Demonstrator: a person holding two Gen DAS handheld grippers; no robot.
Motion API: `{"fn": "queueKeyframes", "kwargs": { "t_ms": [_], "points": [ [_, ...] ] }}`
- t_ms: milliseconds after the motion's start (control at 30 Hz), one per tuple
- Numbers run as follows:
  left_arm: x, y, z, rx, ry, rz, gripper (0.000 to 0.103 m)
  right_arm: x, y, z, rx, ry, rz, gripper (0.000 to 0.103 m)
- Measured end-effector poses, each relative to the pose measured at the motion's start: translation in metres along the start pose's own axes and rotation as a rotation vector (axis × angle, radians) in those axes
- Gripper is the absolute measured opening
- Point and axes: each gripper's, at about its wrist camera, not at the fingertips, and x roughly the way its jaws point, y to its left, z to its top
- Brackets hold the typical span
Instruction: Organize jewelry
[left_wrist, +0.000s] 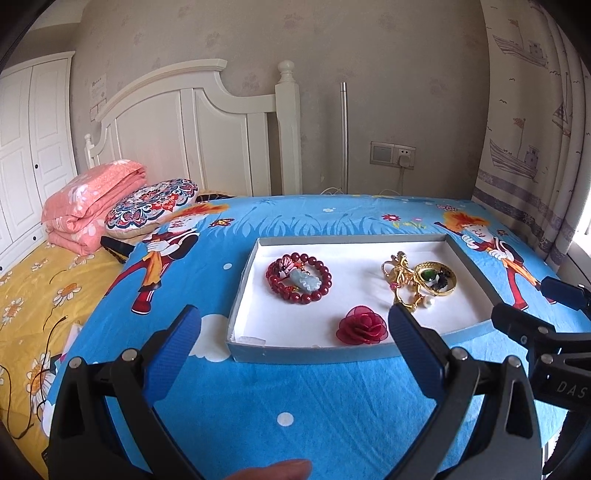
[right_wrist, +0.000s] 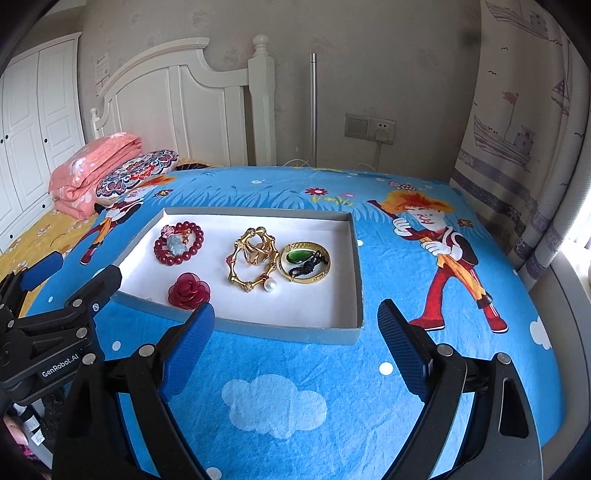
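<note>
A shallow grey box (left_wrist: 314, 356) (right_wrist: 295, 334) with a white inside lies on the blue cartoon sheet. In it are a red bead bracelet with a pale jade charm (left_wrist: 298, 277) (right_wrist: 179, 242), a red fabric rose (left_wrist: 362, 325) (right_wrist: 189, 290), a gold bamboo-link bracelet with a pearl (right_wrist: 251, 264) (left_wrist: 400, 284), and a gold bangle around a green pendant on black cord (right_wrist: 304, 262) (left_wrist: 436, 278). My left gripper (left_wrist: 291, 321) stands open before the box's near edge, nothing between its fingers. My right gripper (right_wrist: 295, 317) is also open and empty, near the box's near right corner.
The blue sheet (right_wrist: 406, 258) covers a raised bed corner. A folded pink quilt (left_wrist: 88, 210) and patterned cushion (left_wrist: 151, 206) lie at the far left by the white headboard (left_wrist: 192, 136). A curtain (left_wrist: 532, 129) hangs at the right. A fingertip (left_wrist: 273, 470) shows at the bottom.
</note>
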Motion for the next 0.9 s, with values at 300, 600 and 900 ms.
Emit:
{"fn": "queueKeyframes", "kwargs": {
  "t_ms": [300, 600, 900],
  "points": [
    [0.0038, 0.0005, -0.0027, -0.004, 0.016, -0.006, 0.098, -0.0008, 0.0025, -0.0004, -0.002, 0.002, 0.002, 0.084],
    [0.0051, 0.0007, -0.0042, -0.006, 0.024, -0.006, 0.098, 0.0, 0.0042, -0.001, -0.002, 0.006, 0.007, 0.084],
    [0.0064, 0.0012, -0.0054, -0.008, 0.036, -0.004, 0.098, 0.0011, 0.0064, -0.0019, -0.003, 0.01, 0.014, 0.084]
  ]
}}
